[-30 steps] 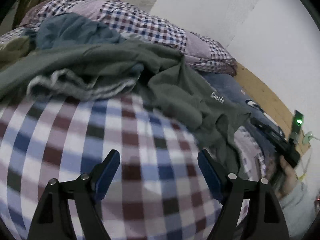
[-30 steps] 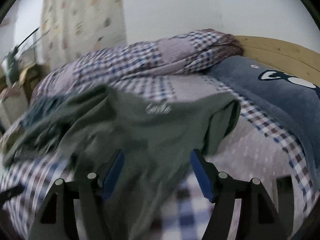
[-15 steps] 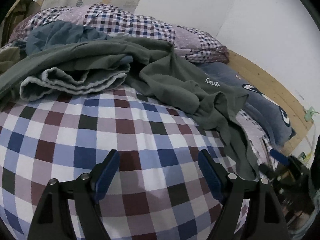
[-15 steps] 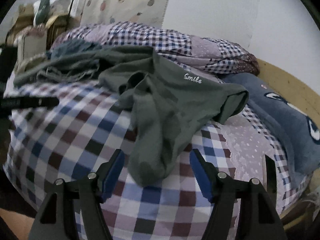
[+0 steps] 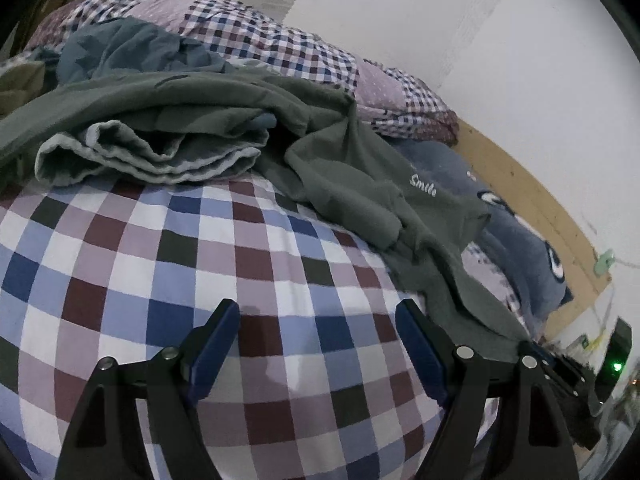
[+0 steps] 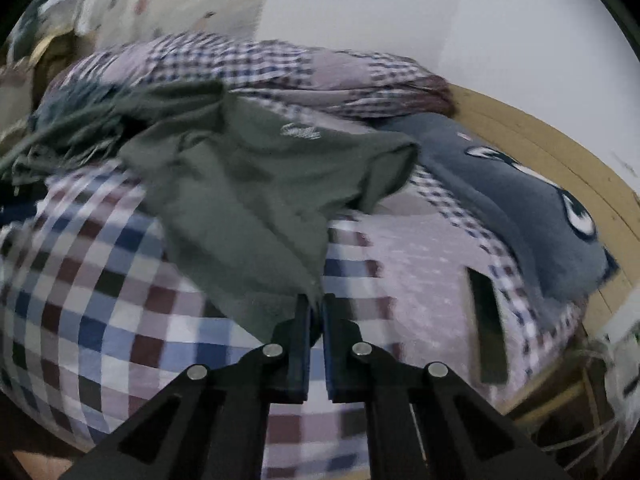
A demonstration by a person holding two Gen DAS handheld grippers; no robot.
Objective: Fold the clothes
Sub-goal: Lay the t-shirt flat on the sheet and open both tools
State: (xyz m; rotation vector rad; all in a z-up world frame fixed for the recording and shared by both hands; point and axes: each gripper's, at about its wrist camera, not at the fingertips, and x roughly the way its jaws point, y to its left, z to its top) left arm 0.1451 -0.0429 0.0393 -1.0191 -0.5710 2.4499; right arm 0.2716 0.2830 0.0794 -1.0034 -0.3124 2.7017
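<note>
A dark green T-shirt [image 5: 352, 168] with a white "Smile" print lies crumpled across the checked bedspread [image 5: 200, 264]. In the right wrist view the same T-shirt [image 6: 248, 184] stretches toward me, and my right gripper [image 6: 316, 312] is shut on its lower corner. My left gripper [image 5: 318, 320] hovers open over bare bedspread, well short of the shirt, with nothing between its fingers. A grey-lined garment [image 5: 152, 152] and a blue-grey one [image 5: 128, 48] are piled behind the shirt.
A rolled checked quilt [image 5: 280, 52] lies along the wall. A blue plush pillow [image 6: 520, 192] with eyes rests by the wooden headboard [image 6: 560, 152]. The bed's edge drops off at right, with clutter and a green light [image 5: 618, 367] beyond.
My right gripper moved in and closed on the green T-shirt's corner; it was open half a second ago. The left gripper stayed open and shifted slightly over the bedspread.
</note>
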